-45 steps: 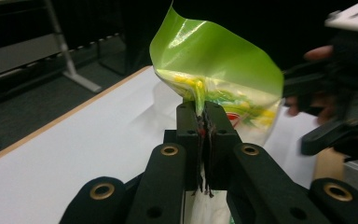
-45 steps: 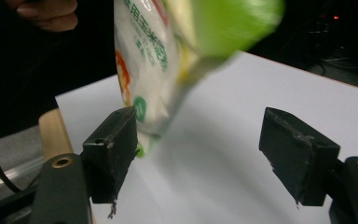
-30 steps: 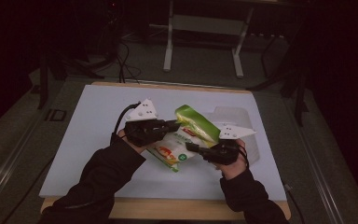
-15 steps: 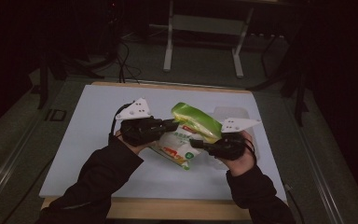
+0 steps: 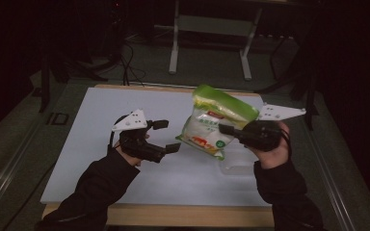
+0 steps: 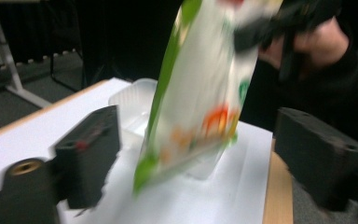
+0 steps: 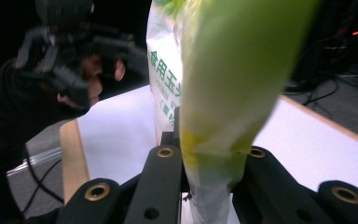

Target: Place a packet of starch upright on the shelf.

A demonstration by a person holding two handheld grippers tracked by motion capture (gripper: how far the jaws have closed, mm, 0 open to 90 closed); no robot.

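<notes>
Jaws: right gripper (image 5: 227, 129) clamps the pouch (image 5: 215, 126); left gripper (image 5: 166, 136) has just opened, nothing between.
Pouch hangs tilted above the clear tray (image 5: 236, 166), right of the left jaws.

In the left gripper view, the left gripper (image 6: 205, 158) had just been opening, and its two black jaws stood wide apart with the green-and-white printed plastic bag (image 6: 200, 88) hanging blurred between them, touching neither. The right gripper (image 6: 284, 28) pinched the bag near its top. Behind the bag, a clear plastic container (image 6: 133, 100) sat on the white table top (image 6: 42, 135).
</notes>
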